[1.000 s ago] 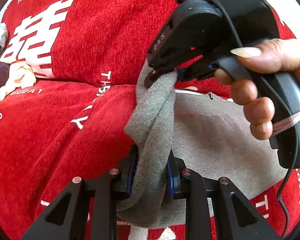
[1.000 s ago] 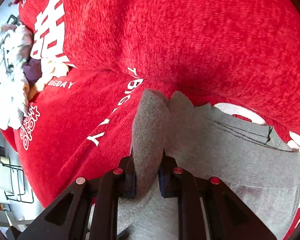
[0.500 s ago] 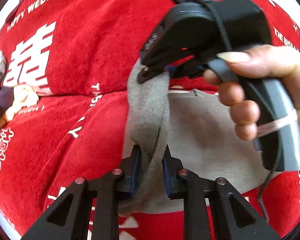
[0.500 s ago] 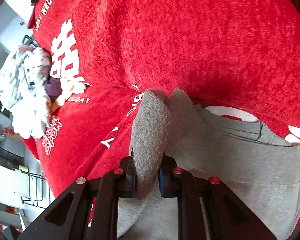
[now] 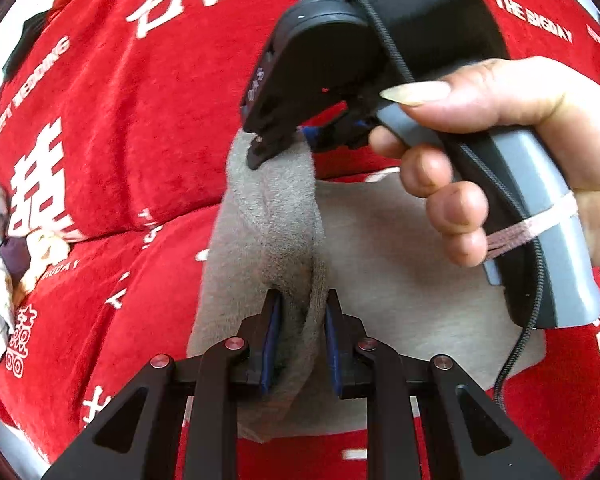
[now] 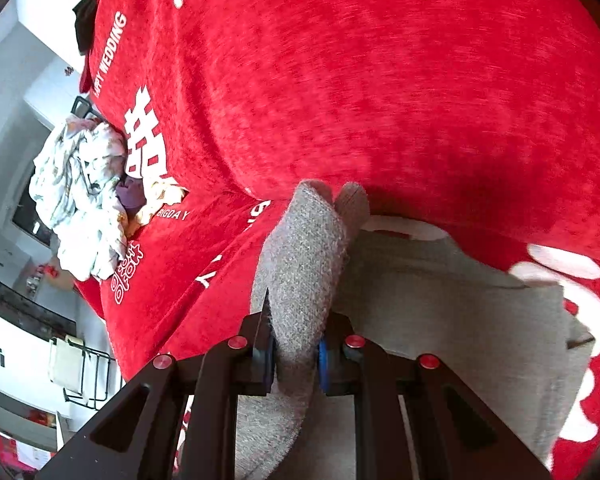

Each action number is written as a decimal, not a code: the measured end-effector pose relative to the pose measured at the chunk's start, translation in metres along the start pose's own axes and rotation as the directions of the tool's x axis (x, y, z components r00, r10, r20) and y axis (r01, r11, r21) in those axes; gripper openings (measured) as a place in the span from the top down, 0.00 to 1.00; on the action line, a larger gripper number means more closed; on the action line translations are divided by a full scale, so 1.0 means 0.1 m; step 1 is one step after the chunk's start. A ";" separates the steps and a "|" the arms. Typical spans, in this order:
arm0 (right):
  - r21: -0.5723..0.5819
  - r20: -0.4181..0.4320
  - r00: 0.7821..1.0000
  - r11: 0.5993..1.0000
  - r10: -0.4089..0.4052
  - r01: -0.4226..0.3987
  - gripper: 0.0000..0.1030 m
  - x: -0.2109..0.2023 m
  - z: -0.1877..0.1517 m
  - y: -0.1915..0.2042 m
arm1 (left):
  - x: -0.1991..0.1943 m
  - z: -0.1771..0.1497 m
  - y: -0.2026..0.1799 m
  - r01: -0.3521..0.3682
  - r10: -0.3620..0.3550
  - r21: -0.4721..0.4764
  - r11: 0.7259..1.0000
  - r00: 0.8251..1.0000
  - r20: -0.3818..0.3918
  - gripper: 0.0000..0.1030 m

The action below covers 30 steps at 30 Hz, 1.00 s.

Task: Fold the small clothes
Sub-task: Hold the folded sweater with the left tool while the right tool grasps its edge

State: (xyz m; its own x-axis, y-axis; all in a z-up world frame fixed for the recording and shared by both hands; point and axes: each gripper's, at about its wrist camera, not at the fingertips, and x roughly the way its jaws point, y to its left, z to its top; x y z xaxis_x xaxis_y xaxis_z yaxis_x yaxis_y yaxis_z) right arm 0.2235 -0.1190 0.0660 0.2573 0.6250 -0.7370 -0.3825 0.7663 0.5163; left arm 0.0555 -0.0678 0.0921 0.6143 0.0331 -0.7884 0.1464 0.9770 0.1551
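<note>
The left gripper [image 5: 300, 338] points down at a slant, and its fingers [image 5: 269, 340] are close together, pinching a bunched edge of the grey cloth [image 5: 400, 280]. The right gripper [image 6: 296, 354] points down the same way. Its fingers [image 6: 264, 354] are also narrow and squeeze a thick fold of the same cloth [image 6: 440, 320].

In the left camera view the right gripper [image 5: 278, 142] is up ahead, biting the far end of the lifted edge. A person's hand [image 5: 500, 152] wraps around its grey handle, with a long nail on top and a pink band around the handle.

The grey cloth is soft and fuzzy. One edge is pulled up into a ridge between the two grippers, and the rest lies flat on the red blanket [image 6: 380, 80]. The blanket is plush, with white letters and signs. A crumpled pile of pale clothes [image 6: 80, 200] sits far off at its edge.
</note>
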 end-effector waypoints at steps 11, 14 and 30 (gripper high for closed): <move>0.027 0.043 0.996 0.997 0.074 -0.075 0.84 -0.37 -0.19 -0.51 | -0.02 -0.03 -0.54 -0.013 0.016 0.102 0.995 0.999 -0.029 0.78; 0.041 0.068 0.993 0.994 0.098 -0.101 0.84 -0.49 -0.26 -0.66 | -0.05 -0.02 -0.69 -0.018 0.021 0.135 0.991 1.000 -0.022 0.78; 0.157 0.089 0.990 0.980 0.106 -0.119 0.84 -0.73 -0.61 -1.49 | 0.05 -0.02 -1.52 0.108 -0.086 0.261 0.959 0.992 -0.096 0.98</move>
State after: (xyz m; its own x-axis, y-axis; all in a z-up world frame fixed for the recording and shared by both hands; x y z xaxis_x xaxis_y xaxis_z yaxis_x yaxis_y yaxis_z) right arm 0.2073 -0.2878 0.0164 0.2932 0.7134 -0.6365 -0.2667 0.7003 0.6621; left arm 0.0352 -0.2161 0.0635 0.5224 -0.0310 -0.8521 0.4095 0.8857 0.2188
